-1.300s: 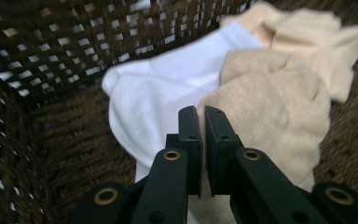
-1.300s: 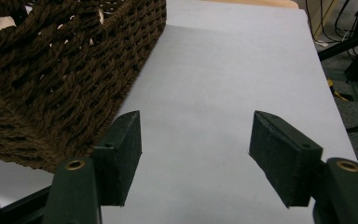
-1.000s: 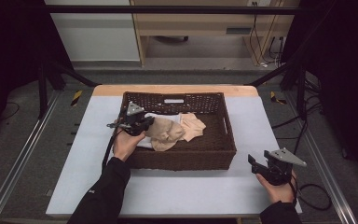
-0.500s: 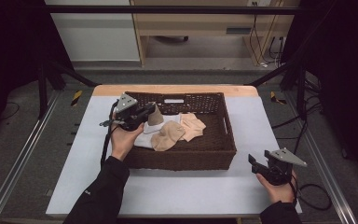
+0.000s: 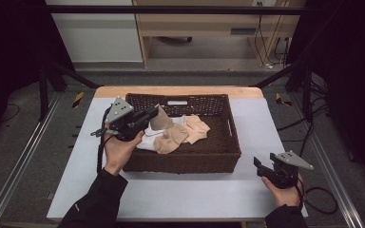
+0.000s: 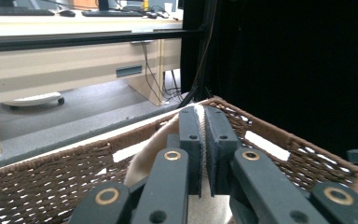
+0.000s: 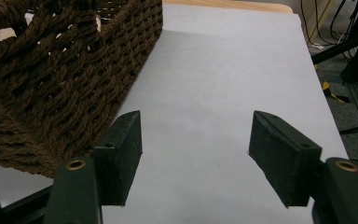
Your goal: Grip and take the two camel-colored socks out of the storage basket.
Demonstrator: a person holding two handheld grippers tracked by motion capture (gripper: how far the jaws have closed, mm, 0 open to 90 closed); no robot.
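Left gripper, jaws pinching a beige sock just over the wicker basket, may drag the neighbouring socks out if they seem tangled; right gripper rests spread on the table.

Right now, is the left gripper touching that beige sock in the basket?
Touching. In the left gripper view, the left gripper has its jaws shut on a fold of the beige sock, with the cloth pinched between them above the basket.
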